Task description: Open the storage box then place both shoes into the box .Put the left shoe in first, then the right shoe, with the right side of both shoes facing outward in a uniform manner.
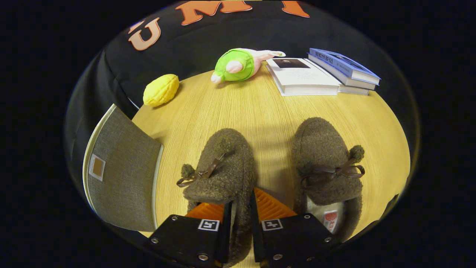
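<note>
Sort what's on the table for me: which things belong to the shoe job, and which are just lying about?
Job:
- left shoe, its side wall pinched in the tongs
- right shoe, beside it
- grey storage box, beside the left shoe

Lying about:
- yellow toy
- green plush
- books

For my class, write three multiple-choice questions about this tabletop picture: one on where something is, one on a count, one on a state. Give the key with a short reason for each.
1. Where is the yellow toy?
A. Beyond the grey box lid, at the table's far edge
B. On the books
C. Inside a shoe

2. How many shoes are on the table?
A. One
B. Two
C. Three

3. What is the tool doing?
A. Hanging open above the books
B. Gripping the green plush
C. Shut on the left shoe

Key: 1 A, it lies past the lid by the table edge. 2 B, the left shoe and right shoe lie side by side. 3 C, both fingers press that shoe's side wall.
</note>
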The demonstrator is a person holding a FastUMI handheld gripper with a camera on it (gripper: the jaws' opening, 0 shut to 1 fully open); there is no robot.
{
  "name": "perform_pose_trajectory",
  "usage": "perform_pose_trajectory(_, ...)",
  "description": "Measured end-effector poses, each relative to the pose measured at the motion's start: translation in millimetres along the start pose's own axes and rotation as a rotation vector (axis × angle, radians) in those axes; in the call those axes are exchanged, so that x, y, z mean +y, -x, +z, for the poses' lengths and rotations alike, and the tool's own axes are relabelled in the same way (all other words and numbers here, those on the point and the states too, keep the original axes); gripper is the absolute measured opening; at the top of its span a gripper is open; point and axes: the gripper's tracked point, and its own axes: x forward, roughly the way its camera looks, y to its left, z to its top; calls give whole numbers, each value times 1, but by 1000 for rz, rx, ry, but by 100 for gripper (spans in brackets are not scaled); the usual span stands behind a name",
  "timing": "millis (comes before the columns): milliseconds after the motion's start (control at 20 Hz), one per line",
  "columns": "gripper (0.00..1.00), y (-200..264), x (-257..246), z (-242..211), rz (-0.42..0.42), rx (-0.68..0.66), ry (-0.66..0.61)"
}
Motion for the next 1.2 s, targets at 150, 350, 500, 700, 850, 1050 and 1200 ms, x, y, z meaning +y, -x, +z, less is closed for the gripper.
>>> perform_pose_trajectory(150,11,2,-3,2,19,-4,-61)
perform_pose_trajectory(350,5,11,8,6,81,2,-134)
perform_pose_trajectory(500,4,25,28,7,128,-12,-141)
perform_pose_trajectory(700,5,52,64,17,212,-40,-127)
perform_pose_trajectory(850,5,81,100,29,300,-53,-145)
perform_pose_trajectory(1050,4,110,133,57,320,-134,-67)
perform_pose_trajectory(1200,4,128,170,72,369,-161,-49)
